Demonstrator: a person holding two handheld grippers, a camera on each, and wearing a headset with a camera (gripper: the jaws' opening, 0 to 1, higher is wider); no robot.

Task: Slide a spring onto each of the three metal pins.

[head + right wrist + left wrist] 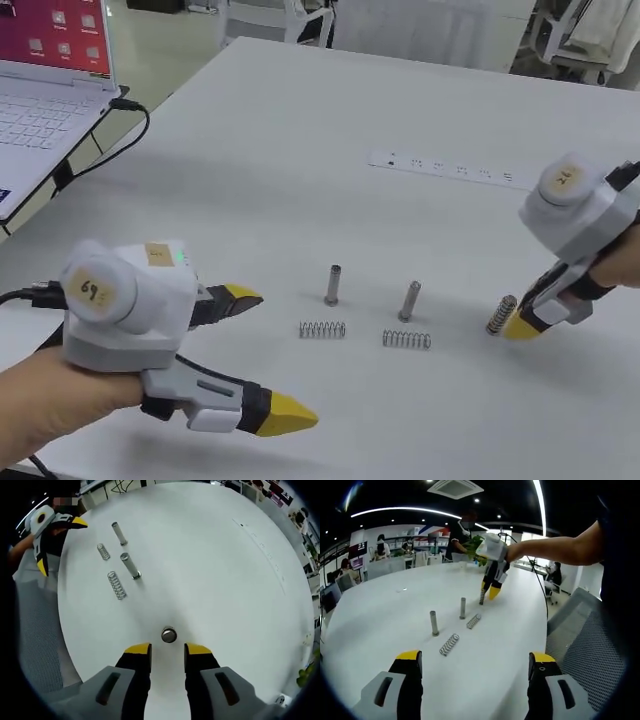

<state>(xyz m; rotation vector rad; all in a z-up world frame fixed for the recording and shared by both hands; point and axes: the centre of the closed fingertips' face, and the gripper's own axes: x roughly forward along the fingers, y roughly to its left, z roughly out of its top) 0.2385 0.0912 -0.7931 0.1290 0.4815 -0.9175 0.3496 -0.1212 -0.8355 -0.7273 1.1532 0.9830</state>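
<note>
While the right gripper (168,650) is hovering w/ jaws slightly apart, clamping nothing, the spring-loaded pin (169,635) is standing just beyond its tips: 1 of 3 prob. done. Left gripper (475,656) is hanging wide open; next it's needing the loose spring (449,644) lying ahead, beside a bare pin (434,623).

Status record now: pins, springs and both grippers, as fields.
bare pins: left pin and middle pin, upright, no spring on either
loose springs: left spring and right spring, lying flat, one in front of each bare pin
third pin: appears sleeved by a spring, just ahead of the right gripper
left gripper: open, empty
right gripper: jaws slightly apart, nothing between
</note>
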